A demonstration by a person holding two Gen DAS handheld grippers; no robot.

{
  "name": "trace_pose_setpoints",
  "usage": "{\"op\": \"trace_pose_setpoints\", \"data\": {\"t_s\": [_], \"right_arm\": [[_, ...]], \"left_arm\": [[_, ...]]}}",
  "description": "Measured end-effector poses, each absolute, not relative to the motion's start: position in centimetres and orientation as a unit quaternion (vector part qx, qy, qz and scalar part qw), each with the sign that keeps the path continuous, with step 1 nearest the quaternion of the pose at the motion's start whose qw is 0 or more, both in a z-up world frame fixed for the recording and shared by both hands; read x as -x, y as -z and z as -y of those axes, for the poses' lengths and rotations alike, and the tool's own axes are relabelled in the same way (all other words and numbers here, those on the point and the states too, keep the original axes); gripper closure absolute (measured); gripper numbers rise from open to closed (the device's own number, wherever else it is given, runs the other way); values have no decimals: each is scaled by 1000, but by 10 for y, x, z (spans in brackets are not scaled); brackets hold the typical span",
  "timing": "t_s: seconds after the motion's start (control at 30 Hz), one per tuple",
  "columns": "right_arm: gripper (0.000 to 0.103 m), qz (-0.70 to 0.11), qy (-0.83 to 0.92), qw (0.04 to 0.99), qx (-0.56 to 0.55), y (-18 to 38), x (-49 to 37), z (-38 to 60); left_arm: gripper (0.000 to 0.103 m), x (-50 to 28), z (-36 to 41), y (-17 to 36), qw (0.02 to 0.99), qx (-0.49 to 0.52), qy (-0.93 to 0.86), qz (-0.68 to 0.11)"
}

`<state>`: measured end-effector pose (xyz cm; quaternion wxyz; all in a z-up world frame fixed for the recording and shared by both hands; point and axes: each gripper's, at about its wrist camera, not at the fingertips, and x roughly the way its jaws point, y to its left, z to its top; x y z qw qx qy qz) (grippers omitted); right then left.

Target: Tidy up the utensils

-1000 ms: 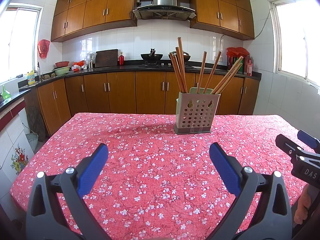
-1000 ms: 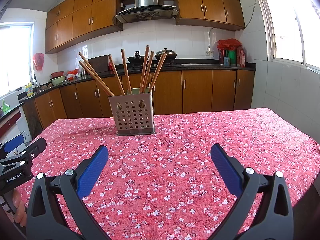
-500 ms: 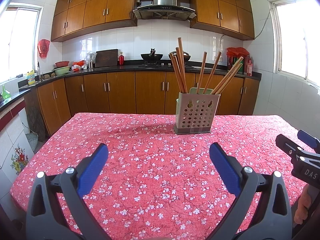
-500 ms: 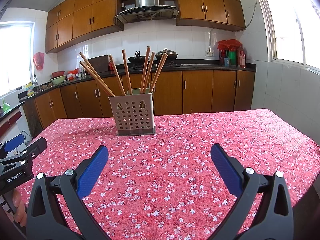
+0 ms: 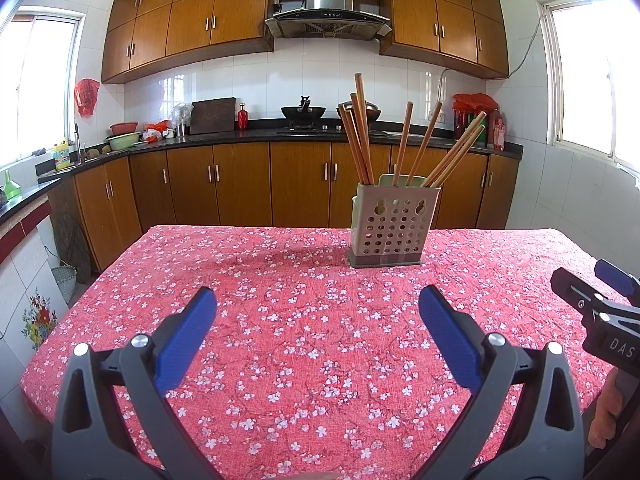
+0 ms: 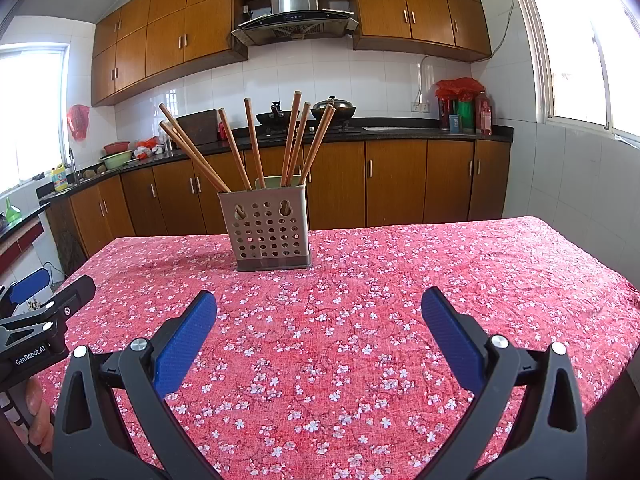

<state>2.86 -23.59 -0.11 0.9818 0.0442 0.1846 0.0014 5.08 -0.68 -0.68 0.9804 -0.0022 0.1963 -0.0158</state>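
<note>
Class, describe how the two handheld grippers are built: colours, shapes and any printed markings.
Each gripper, left and right, has black forked arms with silver rivets and flat, ribbed blue pads. White lettering reads "GenRobot.AI" on the left body and "DAS" on the right. No cables show.
</note>
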Motion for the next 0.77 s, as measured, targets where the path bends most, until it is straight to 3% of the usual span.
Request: {"op": "trace_pose_setpoints", "data": {"t_s": [0.77], "right_arm": [[2, -185, -2, 982, -45, 1, -29, 237]], "left_arm": [[4, -54, 3, 10, 980, 2, 17, -200]]}}
